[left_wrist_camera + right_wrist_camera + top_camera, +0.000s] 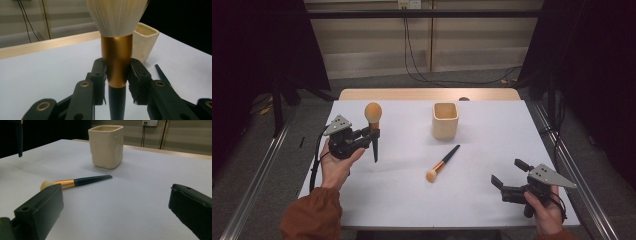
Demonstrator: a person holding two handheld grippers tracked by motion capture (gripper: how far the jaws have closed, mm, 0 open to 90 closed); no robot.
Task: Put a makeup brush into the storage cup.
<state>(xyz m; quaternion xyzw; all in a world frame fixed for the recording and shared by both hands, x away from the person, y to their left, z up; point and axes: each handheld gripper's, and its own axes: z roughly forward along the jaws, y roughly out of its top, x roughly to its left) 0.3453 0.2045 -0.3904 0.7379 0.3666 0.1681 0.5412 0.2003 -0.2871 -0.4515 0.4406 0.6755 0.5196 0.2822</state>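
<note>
My left gripper [373, 134] is shut on a large makeup brush [373, 125], held upright above the table's left side with its round bristle head up and dark handle pointing down. In the left gripper view the pads [136, 75] press on the brush's gold ferrule [116, 60]. A smaller makeup brush [442, 163] lies flat mid-table, bristles toward me; it also lies ahead in the right gripper view, small brush [75, 182]. A cream square cup [445, 120] stands upright behind it. My right gripper [507, 172] rests open at the front right, nothing between its fingers.
The white table top [412, 195] ends in a wooden strip [427, 94] at the far edge. Metal rails run along both sides on the floor. Cables hang down the back wall. Cup [106, 146] stands beyond the small brush in the right gripper view.
</note>
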